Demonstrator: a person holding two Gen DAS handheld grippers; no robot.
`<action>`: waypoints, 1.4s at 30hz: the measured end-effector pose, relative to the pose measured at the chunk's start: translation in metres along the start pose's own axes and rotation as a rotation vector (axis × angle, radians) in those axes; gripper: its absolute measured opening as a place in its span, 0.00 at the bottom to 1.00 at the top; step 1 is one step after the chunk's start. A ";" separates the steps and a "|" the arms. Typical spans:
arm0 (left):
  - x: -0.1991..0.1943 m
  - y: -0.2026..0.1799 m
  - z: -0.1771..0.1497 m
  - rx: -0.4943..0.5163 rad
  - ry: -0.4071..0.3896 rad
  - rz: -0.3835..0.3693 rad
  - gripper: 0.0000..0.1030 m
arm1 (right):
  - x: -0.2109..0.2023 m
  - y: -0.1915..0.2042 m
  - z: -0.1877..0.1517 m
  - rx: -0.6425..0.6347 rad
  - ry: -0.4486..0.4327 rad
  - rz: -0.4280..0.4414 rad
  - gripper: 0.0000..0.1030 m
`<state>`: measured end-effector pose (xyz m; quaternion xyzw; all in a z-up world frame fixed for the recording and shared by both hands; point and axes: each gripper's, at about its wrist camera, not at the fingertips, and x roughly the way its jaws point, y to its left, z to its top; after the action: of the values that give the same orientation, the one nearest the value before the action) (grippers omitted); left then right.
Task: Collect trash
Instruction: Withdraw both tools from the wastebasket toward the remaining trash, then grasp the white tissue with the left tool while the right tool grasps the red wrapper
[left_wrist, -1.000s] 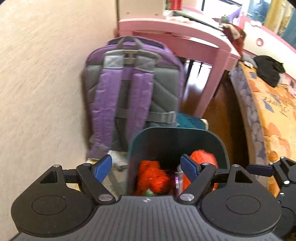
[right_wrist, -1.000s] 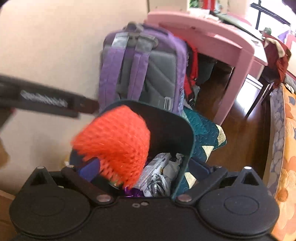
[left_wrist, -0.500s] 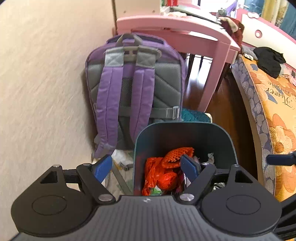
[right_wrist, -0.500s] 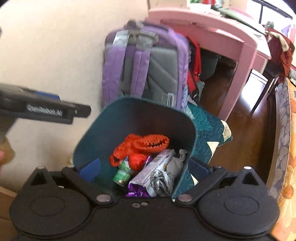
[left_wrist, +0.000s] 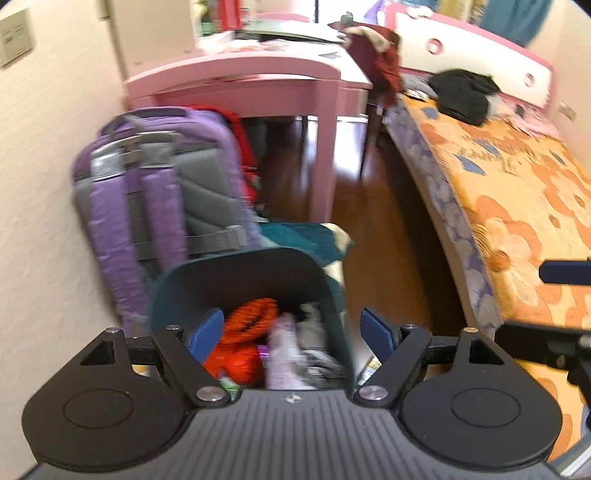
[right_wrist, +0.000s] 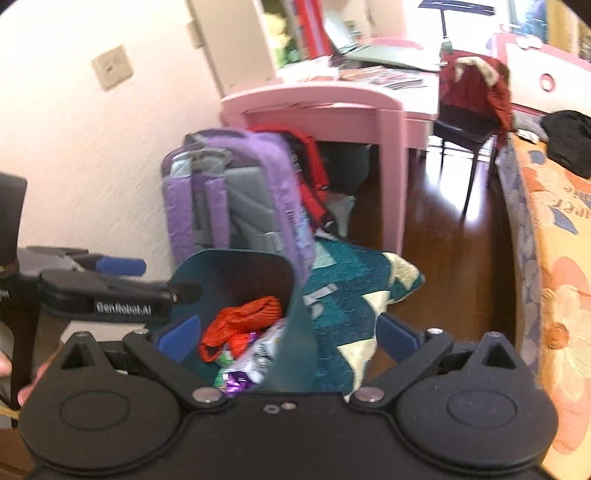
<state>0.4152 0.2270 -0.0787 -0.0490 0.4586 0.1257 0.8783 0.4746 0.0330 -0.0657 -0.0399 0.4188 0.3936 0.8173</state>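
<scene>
Blurred trash (left_wrist: 280, 343) inside teal bin (left_wrist: 258, 266)

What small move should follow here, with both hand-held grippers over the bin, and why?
Probably lift both clear of the teal trash bin and turn to find more litter. The orange foam net lies inside with the wrappers, and the right hand-held gripper and the left hand-held gripper stand open and hold nothing.
</scene>
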 end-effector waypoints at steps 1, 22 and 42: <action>0.001 -0.012 -0.001 0.010 0.002 -0.006 0.79 | -0.005 -0.011 -0.003 0.012 -0.008 -0.003 0.99; 0.135 -0.223 -0.049 -0.025 0.197 -0.029 0.78 | 0.013 -0.262 -0.084 0.088 0.149 -0.061 0.99; 0.452 -0.317 -0.327 0.371 0.470 -0.113 0.78 | 0.317 -0.372 -0.341 0.320 0.453 -0.178 0.81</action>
<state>0.4874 -0.0648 -0.6456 0.0590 0.6608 -0.0242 0.7478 0.6117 -0.1636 -0.6113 -0.0338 0.6424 0.2303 0.7302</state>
